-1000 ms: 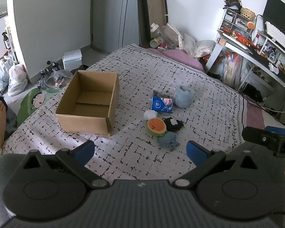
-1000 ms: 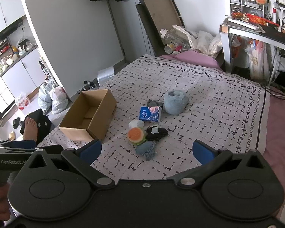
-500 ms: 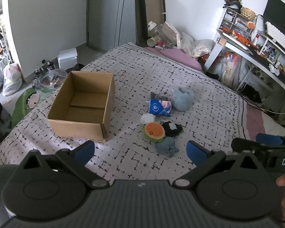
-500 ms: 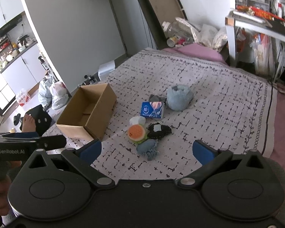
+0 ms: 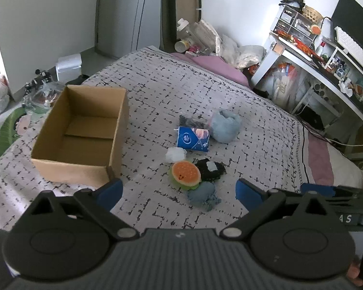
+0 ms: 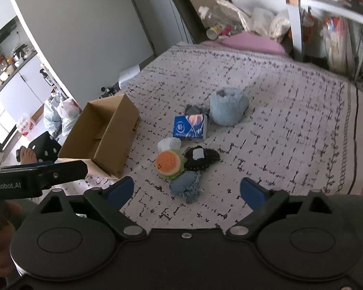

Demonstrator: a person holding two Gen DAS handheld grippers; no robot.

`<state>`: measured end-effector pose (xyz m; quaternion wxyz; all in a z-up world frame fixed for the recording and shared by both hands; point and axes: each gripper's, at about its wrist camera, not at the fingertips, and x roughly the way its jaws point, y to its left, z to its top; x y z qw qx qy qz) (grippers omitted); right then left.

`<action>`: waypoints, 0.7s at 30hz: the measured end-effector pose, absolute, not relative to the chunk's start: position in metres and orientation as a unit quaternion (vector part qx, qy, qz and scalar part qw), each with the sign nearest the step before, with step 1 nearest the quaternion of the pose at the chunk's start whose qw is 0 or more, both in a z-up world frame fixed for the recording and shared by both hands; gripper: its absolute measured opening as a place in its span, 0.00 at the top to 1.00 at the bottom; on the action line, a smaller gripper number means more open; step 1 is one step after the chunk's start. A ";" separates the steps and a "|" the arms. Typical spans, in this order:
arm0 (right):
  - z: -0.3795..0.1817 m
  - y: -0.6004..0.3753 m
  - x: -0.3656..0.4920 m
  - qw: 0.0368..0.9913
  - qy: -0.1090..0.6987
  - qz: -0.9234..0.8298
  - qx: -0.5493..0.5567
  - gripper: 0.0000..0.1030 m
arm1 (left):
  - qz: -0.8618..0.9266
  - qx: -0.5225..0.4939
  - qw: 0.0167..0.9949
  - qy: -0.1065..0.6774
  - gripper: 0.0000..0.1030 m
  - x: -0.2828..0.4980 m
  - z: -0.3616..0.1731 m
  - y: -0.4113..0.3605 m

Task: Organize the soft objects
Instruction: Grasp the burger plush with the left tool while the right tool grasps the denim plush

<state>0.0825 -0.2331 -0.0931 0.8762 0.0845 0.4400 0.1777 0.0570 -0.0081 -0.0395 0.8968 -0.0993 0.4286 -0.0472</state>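
Observation:
On the patterned bedspread [image 5: 254, 125] lies a cluster of soft things: a plush burger [image 5: 185, 174] [image 6: 169, 162], a blue denim piece [image 5: 203, 195] [image 6: 185, 185], a black pouch [image 5: 210, 169] [image 6: 200, 158], a white wad [image 5: 174, 155], a blue tissue pack [image 5: 193, 139] [image 6: 190, 126] and a pale blue fluffy lump [image 5: 225, 125] [image 6: 228, 108]. An empty cardboard box [image 5: 81, 133] [image 6: 101, 135] stands to their left. My left gripper [image 5: 179, 192] is open above the near bed. The right gripper [image 6: 186, 189] has its jaws closing with nothing between them, just short of the denim piece.
A white desk [image 5: 309, 55] with shelves and clutter runs along the right. A pink pillow [image 5: 217, 65] and bags lie at the bed's far end. Bags [image 6: 60, 111] and a person's foot [image 6: 26, 155] are on the floor left of the bed.
Both grippers have come forward and down toward the cluster, which now looks larger and nearer. The right gripper's fingers stand slightly closer together than before.

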 end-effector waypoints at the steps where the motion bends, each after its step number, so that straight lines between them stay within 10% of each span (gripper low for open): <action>1: -0.096 -0.233 0.085 0.873 0.445 0.178 0.086 0.18 | -0.050 -0.102 0.896 0.429 0.05 0.060 -0.043 -0.008; 21: -0.154 -0.220 0.146 0.817 0.526 0.175 0.156 0.53 | -0.069 -0.161 0.850 0.497 0.36 0.131 -0.113 -0.014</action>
